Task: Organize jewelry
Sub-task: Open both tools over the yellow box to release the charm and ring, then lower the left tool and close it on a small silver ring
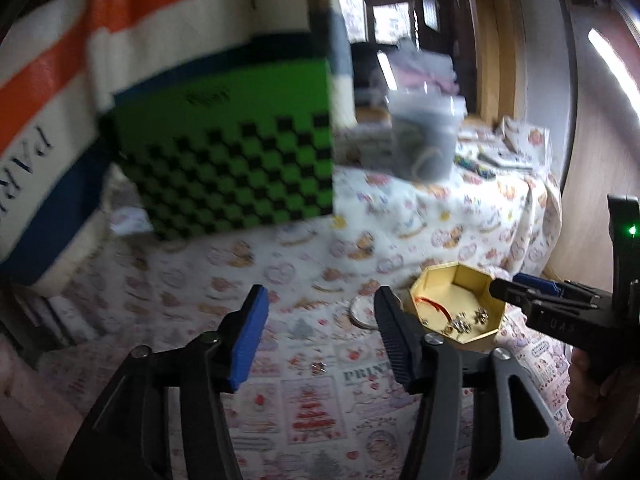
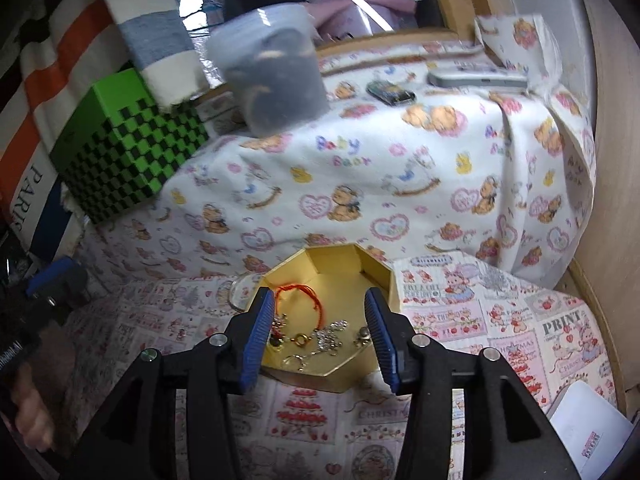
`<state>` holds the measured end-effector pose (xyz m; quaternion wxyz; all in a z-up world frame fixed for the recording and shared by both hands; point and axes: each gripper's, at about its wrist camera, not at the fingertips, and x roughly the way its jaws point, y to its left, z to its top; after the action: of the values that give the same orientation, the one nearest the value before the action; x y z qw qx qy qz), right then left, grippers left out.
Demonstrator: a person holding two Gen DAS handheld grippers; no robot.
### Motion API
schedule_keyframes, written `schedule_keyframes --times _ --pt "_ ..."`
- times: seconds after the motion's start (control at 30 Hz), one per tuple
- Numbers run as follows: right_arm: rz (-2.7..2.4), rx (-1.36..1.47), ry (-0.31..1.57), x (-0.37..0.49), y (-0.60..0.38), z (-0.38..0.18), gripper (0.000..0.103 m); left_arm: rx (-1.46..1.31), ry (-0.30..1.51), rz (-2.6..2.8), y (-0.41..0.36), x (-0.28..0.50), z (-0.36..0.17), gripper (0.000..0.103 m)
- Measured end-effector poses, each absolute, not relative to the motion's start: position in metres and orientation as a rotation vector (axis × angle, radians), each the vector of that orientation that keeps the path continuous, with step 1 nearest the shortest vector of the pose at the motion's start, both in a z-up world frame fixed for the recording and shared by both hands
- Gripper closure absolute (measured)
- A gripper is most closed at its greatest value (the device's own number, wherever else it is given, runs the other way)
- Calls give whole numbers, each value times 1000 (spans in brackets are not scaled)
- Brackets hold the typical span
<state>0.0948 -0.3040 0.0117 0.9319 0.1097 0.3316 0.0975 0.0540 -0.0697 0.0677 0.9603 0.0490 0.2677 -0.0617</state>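
Note:
A yellow hexagonal box (image 2: 334, 262) sits on the patterned cloth with a red string bracelet (image 2: 306, 299), a gold ring clasp (image 2: 302, 338) and silver charms (image 2: 332, 336) inside. My right gripper (image 2: 318, 294) hovers open just above the box's near side, with nothing between its blue pads. In the left wrist view the same box (image 1: 460, 280) lies at the right, with the right gripper (image 1: 508, 283) over its edge. My left gripper (image 1: 322, 296) stands open to the left of the box, empty. A small silver piece (image 1: 318, 367) lies loose on the cloth below it.
A green and black checkered box (image 2: 128, 152) stands at the back left, before a striped bag (image 1: 60, 80). A translucent plastic tub (image 2: 276, 76) sits on the raised bear-print cloth. A round clear disc (image 1: 360, 312) lies beside the yellow box. A white card (image 2: 588, 424) lies at the right.

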Motion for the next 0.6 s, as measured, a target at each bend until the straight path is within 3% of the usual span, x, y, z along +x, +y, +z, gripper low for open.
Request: schedule_keyframes --times 0.1,0.43,0.6 --pt "201 193 657 90 -297 16 47 97 495 -98 -63 45 77 36" --pt "195 157 599 79 -290 26 40 9 430 -65 -38 36 78 23" --pt "192 137 583 77 -286 26 40 -18 483 -26 -28 52 54 22"
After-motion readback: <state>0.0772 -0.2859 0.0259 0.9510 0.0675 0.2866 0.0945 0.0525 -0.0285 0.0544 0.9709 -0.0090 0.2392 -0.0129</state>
